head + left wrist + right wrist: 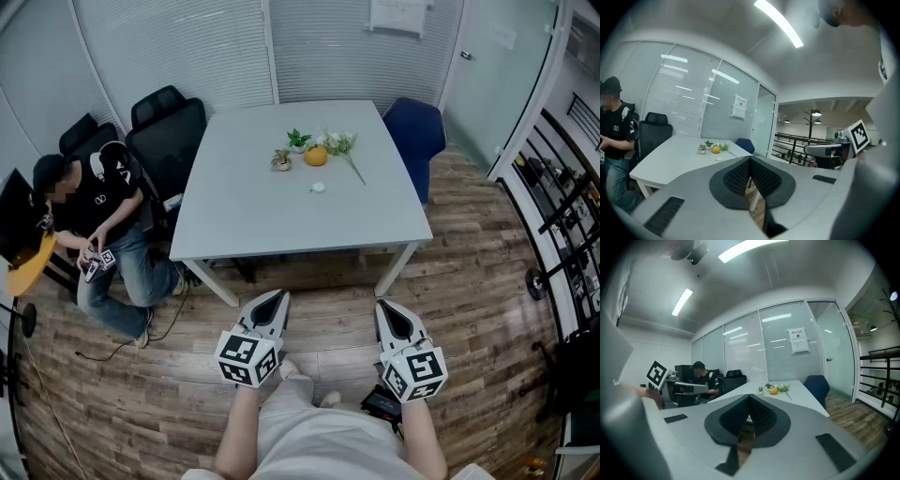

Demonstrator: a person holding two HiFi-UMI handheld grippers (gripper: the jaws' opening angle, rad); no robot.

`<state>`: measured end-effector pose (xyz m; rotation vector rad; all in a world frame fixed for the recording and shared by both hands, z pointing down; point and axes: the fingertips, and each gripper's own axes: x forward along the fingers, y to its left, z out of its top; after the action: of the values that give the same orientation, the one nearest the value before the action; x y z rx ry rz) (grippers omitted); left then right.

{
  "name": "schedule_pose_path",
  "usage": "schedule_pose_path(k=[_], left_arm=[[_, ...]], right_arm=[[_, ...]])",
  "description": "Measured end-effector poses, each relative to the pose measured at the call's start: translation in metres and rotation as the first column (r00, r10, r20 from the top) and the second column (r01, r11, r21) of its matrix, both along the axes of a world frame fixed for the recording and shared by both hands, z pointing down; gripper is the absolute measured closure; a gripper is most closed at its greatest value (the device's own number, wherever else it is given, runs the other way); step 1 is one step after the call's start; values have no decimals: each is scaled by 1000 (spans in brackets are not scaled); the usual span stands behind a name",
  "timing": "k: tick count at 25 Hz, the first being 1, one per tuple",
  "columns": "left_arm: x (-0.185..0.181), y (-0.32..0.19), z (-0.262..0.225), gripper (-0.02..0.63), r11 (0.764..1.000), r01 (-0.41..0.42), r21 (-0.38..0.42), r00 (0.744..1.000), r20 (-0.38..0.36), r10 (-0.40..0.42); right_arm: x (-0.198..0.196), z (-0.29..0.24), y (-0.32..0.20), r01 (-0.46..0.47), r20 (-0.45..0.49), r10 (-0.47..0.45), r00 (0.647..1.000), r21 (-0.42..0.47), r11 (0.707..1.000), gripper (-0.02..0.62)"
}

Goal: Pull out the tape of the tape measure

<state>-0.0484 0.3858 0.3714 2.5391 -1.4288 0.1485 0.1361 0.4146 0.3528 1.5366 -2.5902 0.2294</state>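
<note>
A small white round object (318,187), which may be the tape measure, lies on the white table (281,225) just in front of an orange; it also shows as a pale dot (719,159) in the left gripper view. Both grippers are held over the wooden floor, short of the table's near edge. My left gripper (279,295) (750,158) is shut with nothing between its jaws. My right gripper (382,306) (749,397) is likewise shut and empty. Both point toward the table.
An orange (316,156), two small potted plants (282,159) and a sprig of flowers (342,145) sit mid-table. A blue chair (412,131) stands at the far right corner, black chairs (169,131) at the left. A person (94,216) sits left of the table. Black railing (562,206) runs along the right.
</note>
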Motion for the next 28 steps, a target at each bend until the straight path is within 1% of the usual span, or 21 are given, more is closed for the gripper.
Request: schedule_pose_path(k=[6,11,13,15,16,17,18,19,21,24,28], left_arm=[[0,7,-2,607,1000,4,1,1000,-5,-4],[-2,9,-2,607,1000,7,0,1000,-12,-7],[-4,9,-1,607,1000,8,-8,1000,-26,-9],[-1,9,2,606,999,-20,-36,998,-61,18],[2,9,5,516,998,-45,-53,996,-86,40],[5,8,6,343,996,-67,-66,992,-108,60],[7,7,5,321,995,-78,-69,990,-122,69],[8,6,3,312,995,-78,-65,990,-122,70],[8,4,-1,308,996,-70,-52,993,-98,65],[9,3,3,308,996,-70,-55,995,-69,66],[7,-7,18,308,995,-61,-85,998,-36,58]], right_arm=[[2,1,7,3,-6,-3,1000,0,1000,580],[2,1,6,2,8,-2,1000,1,1000,580],[3,2,6,0,20,0,1000,-4,1000,580],[1,7,6,31,48,-30,998,-27,999,580],[-4,11,7,69,58,-66,996,-48,996,533],[-8,15,7,105,57,-101,993,-66,992,325],[-10,18,7,122,41,-119,992,-75,990,290],[-10,19,6,124,17,-123,992,-74,990,290],[-8,19,6,121,-10,-122,992,-67,990,290],[-6,20,3,127,-3,-127,992,-66,990,288],[-6,29,-11,136,12,-135,991,-86,987,290]])
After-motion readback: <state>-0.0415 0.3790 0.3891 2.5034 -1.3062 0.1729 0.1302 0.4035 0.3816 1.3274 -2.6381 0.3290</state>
